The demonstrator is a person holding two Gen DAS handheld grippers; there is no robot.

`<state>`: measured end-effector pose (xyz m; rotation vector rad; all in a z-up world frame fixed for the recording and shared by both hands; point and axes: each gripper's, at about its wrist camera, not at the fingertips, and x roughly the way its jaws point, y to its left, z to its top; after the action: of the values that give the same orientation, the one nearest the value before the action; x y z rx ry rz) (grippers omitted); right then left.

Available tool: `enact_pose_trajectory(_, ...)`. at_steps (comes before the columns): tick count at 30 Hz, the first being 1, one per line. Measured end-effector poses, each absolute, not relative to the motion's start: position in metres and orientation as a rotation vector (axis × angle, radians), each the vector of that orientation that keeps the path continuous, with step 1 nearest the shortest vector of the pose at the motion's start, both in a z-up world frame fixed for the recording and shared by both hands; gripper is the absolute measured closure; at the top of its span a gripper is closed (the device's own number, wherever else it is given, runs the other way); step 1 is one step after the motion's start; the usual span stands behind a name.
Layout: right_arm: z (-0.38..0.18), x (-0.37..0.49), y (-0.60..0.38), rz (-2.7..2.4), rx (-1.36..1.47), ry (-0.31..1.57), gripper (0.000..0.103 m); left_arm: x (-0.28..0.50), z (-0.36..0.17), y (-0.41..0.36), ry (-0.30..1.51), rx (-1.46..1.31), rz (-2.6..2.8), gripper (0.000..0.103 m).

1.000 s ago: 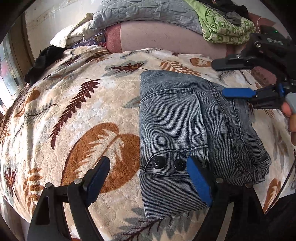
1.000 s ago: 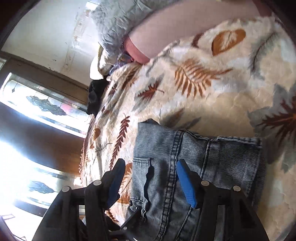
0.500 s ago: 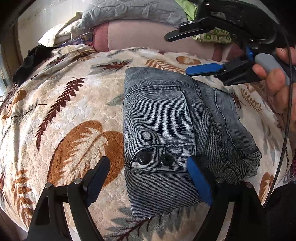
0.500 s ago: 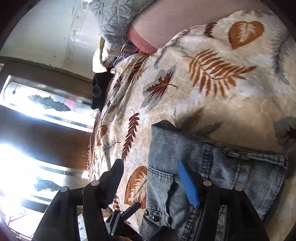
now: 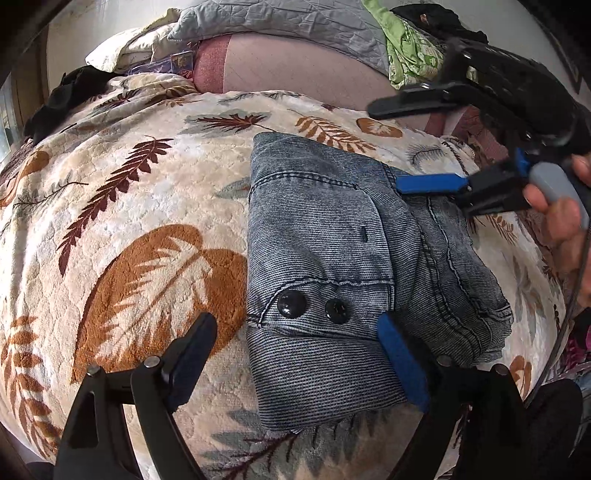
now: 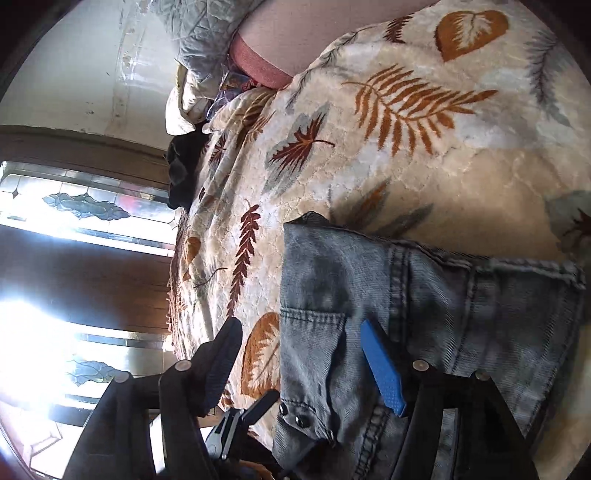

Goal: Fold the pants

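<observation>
Fingers of both grippers spread wide, nothing clamped. Left gripper low over the near edge of the pants — its blue pad over the denim, the dark one over the leaf-print blanket. Right gripper comes in from the right side, rolled sideways, held by a hand; one blue finger lies at the far seam. Pants: grey-blue denim, folded into a compact block, two dark buttons facing up, lying mid-bed on the blanket. Pillows piled behind.
</observation>
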<state>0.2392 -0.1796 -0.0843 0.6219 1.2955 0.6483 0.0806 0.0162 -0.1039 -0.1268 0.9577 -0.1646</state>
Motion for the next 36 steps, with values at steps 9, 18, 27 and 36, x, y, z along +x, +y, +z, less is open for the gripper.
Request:
enact_pose_trajectory(9, -0.105, 0.189, -0.236, 0.594, 0.788, 1.220, 0.028, 0.076, -0.091, 0.021, 0.927, -0.151, -0.160, 0.012)
enact_pose_trajectory(18, -0.140, 0.109, -0.264, 0.616, 0.843, 1.196, 0.025, 0.071, -0.105, 0.009, 0.967, -0.036, -0.087, 0.012)
enact_pose_trajectory(27, -0.107, 0.093, -0.261, 0.642, 0.756, 1.112, 0.020, 0.069, -0.095, 0.006, 0.970, -0.009, -0.046, 0.012)
enact_pose_trajectory(36, -0.094, 0.083, -0.255, 0.629, 0.644, 1.050, 0.019, 0.069, -0.095, 0.008, 0.975, -0.029, -0.054, 0.012)
